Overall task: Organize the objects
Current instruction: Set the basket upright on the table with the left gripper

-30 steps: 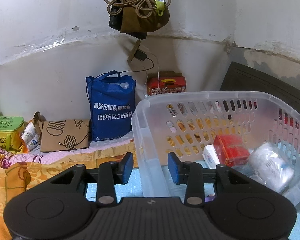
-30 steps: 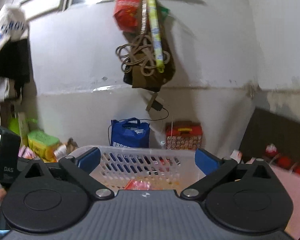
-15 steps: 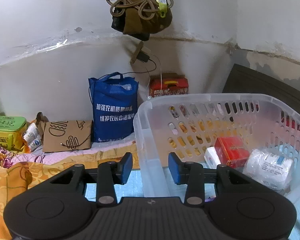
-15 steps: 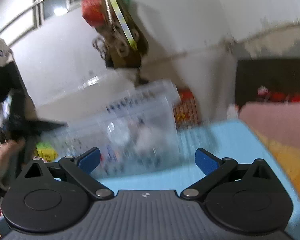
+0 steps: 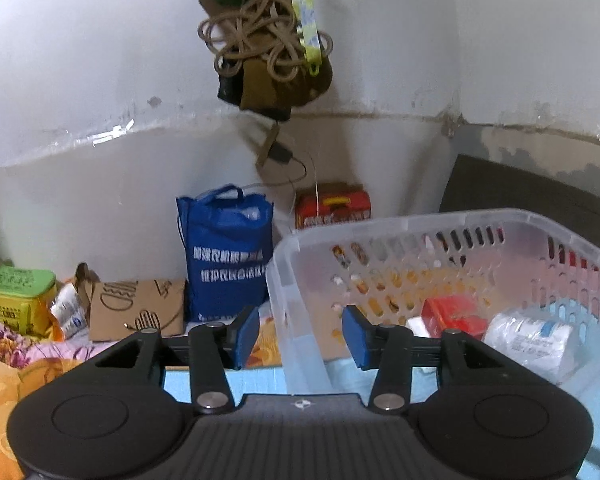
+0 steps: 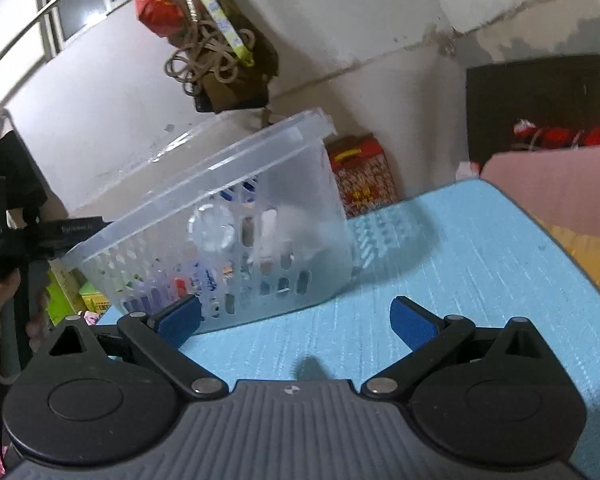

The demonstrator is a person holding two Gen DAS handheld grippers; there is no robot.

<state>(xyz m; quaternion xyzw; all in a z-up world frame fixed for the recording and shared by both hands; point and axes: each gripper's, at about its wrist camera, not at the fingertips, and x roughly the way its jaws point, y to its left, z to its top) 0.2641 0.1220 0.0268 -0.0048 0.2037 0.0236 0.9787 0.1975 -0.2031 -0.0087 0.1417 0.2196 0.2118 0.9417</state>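
Observation:
A clear plastic basket (image 5: 452, 224) stands on the blue mat (image 6: 440, 260). It holds a red box (image 5: 454, 314), a small white box (image 5: 416, 324) and a white plastic-wrapped roll (image 5: 532, 338). My left gripper (image 5: 300, 338) straddles the basket's near left corner wall. Its jaws are opening and the pads stand a little off the wall. My right gripper (image 6: 296, 320) is wide open low over the mat, with nothing between its fingers. The basket (image 6: 220, 232) lies ahead and to its left. A hand (image 6: 4, 308) holding the left gripper shows at that view's left edge.
Against the far wall stand a blue shopping bag (image 5: 226, 252), a red carton (image 5: 332, 206), a brown paper bag (image 5: 136, 310) and a green tin (image 5: 16, 292). Coiled rope and a bag (image 5: 268, 52) hang above. A dark board (image 5: 540, 200) leans at the right.
The right gripper dropped from above the basket to low beside it and rolled. The left jaws spread slightly around the basket's corner, and the left view tipped upward.

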